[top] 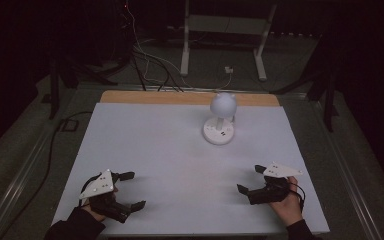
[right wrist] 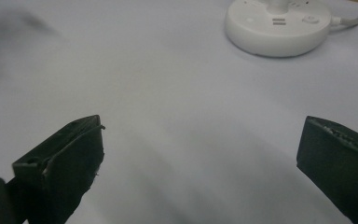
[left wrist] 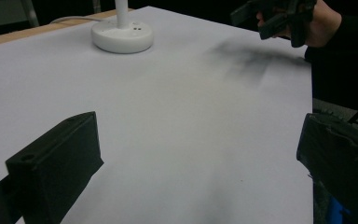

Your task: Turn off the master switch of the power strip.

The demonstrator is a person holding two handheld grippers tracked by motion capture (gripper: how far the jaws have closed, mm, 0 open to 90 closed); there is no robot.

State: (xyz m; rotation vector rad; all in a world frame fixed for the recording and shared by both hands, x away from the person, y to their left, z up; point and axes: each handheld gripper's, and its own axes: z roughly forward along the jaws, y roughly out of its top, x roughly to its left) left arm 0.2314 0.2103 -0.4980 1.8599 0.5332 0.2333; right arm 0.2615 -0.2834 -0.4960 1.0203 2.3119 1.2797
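Both jaws are held wide, empty: left gripper point(top: 130, 190), right gripper point(top: 252, 179). White lamp point(top: 221, 120) is seen well ahead of both jaws on the table point(top: 150, 145). Top-heavy; a high nudge could tip it.

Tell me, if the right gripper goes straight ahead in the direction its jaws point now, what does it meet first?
Probably bare white table at first. The right gripper is open, and the lamp's round white base lies ahead but toward the right of its line, so it might pass beside it; depth is hard to judge.
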